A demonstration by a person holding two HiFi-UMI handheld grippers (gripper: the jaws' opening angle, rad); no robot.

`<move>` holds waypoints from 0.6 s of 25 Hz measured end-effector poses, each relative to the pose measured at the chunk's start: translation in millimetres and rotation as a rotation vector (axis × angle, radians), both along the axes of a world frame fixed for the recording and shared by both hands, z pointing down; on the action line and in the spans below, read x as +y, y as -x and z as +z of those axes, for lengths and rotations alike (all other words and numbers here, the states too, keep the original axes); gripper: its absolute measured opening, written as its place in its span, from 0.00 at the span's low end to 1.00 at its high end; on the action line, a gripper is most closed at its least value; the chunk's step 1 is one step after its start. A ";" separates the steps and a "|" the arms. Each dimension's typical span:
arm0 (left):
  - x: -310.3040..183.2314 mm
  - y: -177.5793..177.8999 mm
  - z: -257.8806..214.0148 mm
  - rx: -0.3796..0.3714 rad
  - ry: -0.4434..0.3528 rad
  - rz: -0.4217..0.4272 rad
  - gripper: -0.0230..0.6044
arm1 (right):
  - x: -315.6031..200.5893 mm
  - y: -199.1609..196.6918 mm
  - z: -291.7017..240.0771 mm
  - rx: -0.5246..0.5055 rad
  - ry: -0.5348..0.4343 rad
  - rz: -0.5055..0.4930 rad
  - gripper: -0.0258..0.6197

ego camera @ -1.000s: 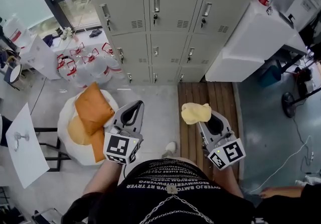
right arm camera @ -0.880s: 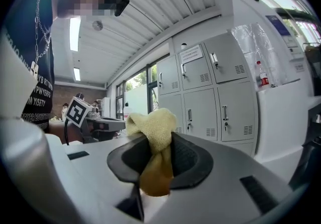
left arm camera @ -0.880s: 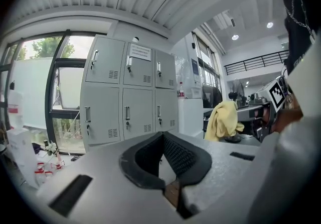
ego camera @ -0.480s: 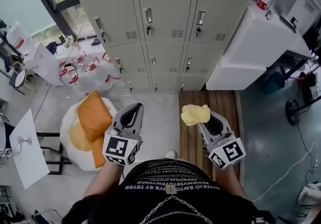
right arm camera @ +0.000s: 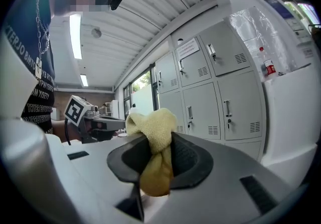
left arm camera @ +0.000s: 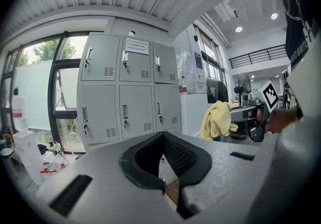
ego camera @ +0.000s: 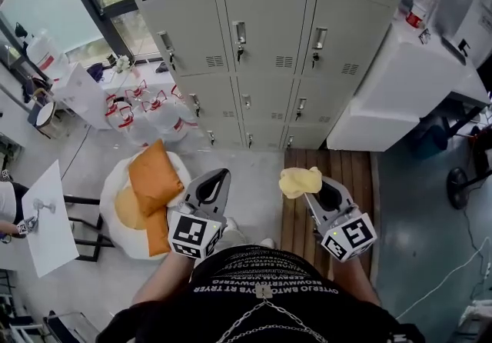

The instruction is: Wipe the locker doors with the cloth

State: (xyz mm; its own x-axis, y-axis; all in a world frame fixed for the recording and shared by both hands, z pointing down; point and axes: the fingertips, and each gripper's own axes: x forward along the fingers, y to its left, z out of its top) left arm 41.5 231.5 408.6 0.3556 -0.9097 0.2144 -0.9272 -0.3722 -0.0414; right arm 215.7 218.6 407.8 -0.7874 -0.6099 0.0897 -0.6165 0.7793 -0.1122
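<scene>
Grey metal locker doors [ego camera: 265, 34] stand in rows ahead of me, each with a handle and a vent. My right gripper [ego camera: 309, 189] is shut on a bunched yellow cloth [ego camera: 300, 180], which bulges above the jaws in the right gripper view as the cloth [right arm camera: 153, 145]. It hangs well short of the lockers [right arm camera: 210, 92]. My left gripper [ego camera: 220, 177] is level with it on the left, shut and holding nothing. The left gripper view shows the lockers [left arm camera: 123, 92] ahead and the cloth [left arm camera: 216, 120] off to the right.
A white cabinet [ego camera: 392, 80] with a bottle [ego camera: 419, 7] on top stands against the lockers on the right. Water jugs [ego camera: 150, 114] sit at the lockers' left foot. A white beanbag with orange cushions [ego camera: 154, 180] lies left of me, and a wooden platform [ego camera: 327, 161] lies in front.
The head view has shifted, so the lockers sit slightly lower and further right in the picture. Both grippers keep their pose, and the right one still holds the cloth.
</scene>
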 end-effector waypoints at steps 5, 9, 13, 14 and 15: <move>1.1 0.5 3.0 0.001 0.011 0.011 0.04 | 2.3 0.0 -8.6 -0.010 -0.026 0.009 0.18; -5.2 -11.4 4.5 0.011 -0.003 0.050 0.04 | 0.1 -14.8 -3.1 0.001 -0.021 0.065 0.18; -17.8 -17.2 1.7 0.024 -0.016 0.074 0.04 | -6.3 -24.5 -2.2 0.020 -0.019 0.116 0.18; -22.4 -17.4 -1.1 0.034 -0.025 0.072 0.04 | -8.8 -25.0 -1.8 0.025 -0.019 0.123 0.18; -26.8 -17.8 -4.4 0.046 -0.034 0.073 0.04 | -11.3 -24.3 -0.9 0.029 -0.016 0.126 0.18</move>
State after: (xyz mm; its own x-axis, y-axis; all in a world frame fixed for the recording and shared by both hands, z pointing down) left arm 59.3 204.7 404.2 0.4301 -0.8874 0.1658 -0.8989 -0.4380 -0.0129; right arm 240.0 207.3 406.8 -0.7013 -0.7058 0.1004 -0.7128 0.6967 -0.0808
